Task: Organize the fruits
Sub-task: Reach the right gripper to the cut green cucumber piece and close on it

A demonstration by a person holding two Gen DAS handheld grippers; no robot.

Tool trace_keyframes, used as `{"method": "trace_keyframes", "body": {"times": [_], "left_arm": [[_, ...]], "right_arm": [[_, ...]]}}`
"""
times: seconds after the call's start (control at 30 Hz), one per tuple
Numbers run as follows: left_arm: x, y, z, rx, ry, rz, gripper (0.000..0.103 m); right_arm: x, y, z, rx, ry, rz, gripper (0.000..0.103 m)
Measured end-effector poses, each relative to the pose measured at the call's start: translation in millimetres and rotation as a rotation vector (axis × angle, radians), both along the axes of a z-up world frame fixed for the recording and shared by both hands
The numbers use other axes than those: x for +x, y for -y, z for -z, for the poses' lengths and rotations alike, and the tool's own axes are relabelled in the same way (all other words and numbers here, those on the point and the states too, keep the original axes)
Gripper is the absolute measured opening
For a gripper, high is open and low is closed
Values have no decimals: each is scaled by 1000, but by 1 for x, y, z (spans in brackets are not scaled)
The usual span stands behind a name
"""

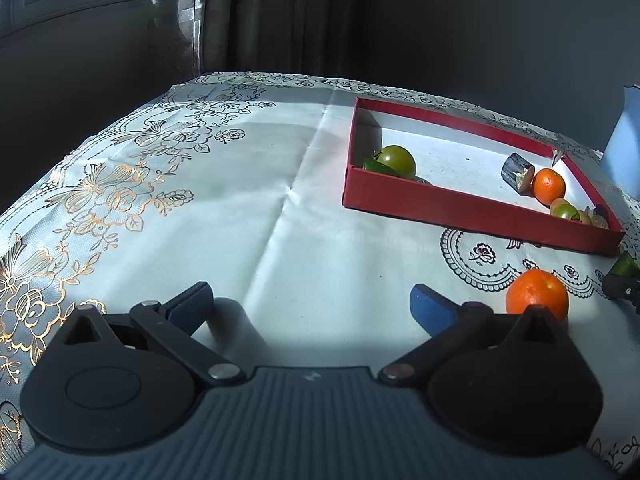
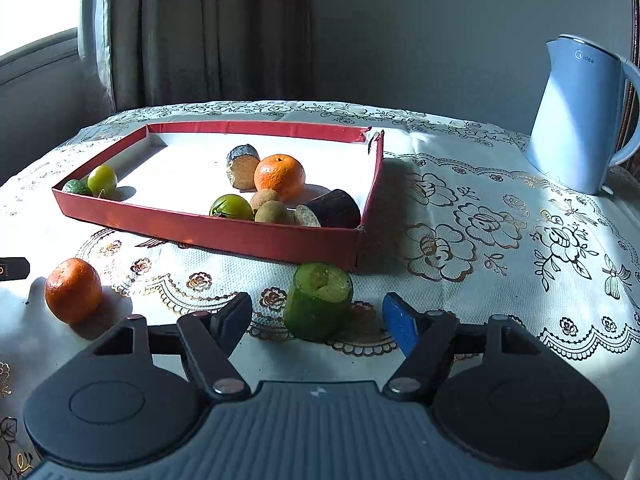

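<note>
Right wrist view: my right gripper jaws apart, green cut piece standing between them, unclamped.
Left gripper: jaws apart, empty.
Loose orange: tabletop, before red tray.

The left gripper hangs low over the table with its two blue-padded fingers spread wide and nothing between them. The right gripper sits just as low, its fingers parted (the right pad shows bright blue, the left lies in shadow), the gap between them wider than what stands there, neither pad touching it.
</note>
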State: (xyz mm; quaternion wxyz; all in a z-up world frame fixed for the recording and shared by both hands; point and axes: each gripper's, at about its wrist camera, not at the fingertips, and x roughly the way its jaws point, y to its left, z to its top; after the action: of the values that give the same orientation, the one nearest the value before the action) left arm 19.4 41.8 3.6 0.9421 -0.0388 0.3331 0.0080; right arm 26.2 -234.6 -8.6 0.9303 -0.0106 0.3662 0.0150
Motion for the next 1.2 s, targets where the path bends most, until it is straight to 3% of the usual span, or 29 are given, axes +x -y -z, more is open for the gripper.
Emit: {"method": "trace_keyframes", "body": {"times": [0.8, 0.83, 0.93, 1.07, 1.13, 1.2], "left_arm": [[1, 2, 1, 18, -7, 1, 103], [1, 2, 1, 18, -7, 1, 103], [1, 2, 1, 18, -7, 1, 103], [1, 3, 1, 19, -7, 1, 103], [1, 3, 1, 18, -7, 1, 103], [1, 2, 1, 19, -7, 1, 103]], "right_arm": [[5, 0, 0, 8, -5, 12, 65], [4, 1, 0, 22, -3, 1, 57], [5, -2, -1, 23, 1, -10, 48], [4, -2, -1, 26, 6, -9, 45], [4, -2, -1, 19, 13, 2, 33], [3, 1, -1, 30, 15, 5, 33]]}}
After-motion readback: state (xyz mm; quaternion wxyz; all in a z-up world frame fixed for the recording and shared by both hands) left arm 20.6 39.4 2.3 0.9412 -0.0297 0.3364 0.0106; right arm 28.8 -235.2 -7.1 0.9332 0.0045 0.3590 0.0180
